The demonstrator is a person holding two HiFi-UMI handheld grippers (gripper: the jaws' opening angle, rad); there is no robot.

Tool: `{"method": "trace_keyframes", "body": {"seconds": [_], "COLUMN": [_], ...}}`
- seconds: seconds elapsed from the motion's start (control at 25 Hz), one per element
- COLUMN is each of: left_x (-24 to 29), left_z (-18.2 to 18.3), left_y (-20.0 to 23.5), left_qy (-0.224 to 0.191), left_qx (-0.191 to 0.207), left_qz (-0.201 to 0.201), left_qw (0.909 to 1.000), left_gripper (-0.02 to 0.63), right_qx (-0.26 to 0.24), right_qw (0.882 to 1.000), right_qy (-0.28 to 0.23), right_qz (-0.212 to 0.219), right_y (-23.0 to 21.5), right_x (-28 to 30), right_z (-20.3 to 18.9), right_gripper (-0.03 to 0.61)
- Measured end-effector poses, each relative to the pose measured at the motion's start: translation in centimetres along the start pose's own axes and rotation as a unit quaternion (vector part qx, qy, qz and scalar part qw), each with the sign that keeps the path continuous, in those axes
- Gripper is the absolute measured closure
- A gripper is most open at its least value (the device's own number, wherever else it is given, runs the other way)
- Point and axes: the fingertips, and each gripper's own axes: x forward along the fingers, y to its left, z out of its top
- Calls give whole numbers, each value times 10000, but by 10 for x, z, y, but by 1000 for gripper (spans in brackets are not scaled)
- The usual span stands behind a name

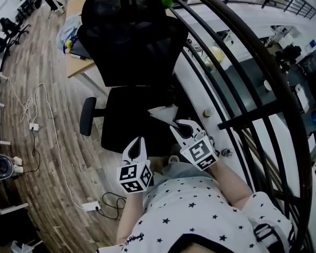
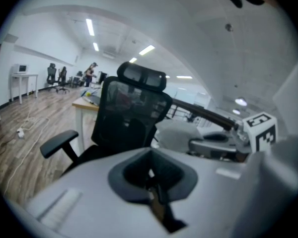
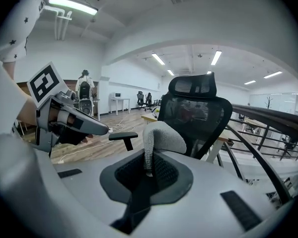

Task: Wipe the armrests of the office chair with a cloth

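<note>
Over the seat of the one office chair [image 1: 131, 41], the right gripper [image 1: 177, 126] clamps the single grey cloth [image 1: 162, 113], well apart from the only armrest [image 1: 88, 116] that shows; the other cannot be made out. The left gripper [image 1: 137, 142] is pinched together on nothing.

Star-printed white shirt [image 1: 200, 215]; pale grey left claw [image 1: 137, 143] and right claw [image 1: 182, 127] carry black-and-white cubes.

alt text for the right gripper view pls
The right gripper is shut on a grey cloth that bunches up above its jaws. Beyond stands a black mesh office chair with one armrest showing at left; the left gripper hovers at the left edge.
</note>
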Motion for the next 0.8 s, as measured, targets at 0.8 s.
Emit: {"method": "trace_keyframes", "body": {"seconds": [0.8], "left_x": [42], "left_z": [-55], "left_y": [4], "left_qy": [695], "left_qx": [-92], "left_qz": [-105], "left_qw": [9975], "left_gripper": [609], "right_qx": [46], "right_qw": [9965], "right_qy": [611], "right_qz": [-574], "right_y": [-81], "right_x": [51], "right_z": [-93], "right_gripper": [549]}}
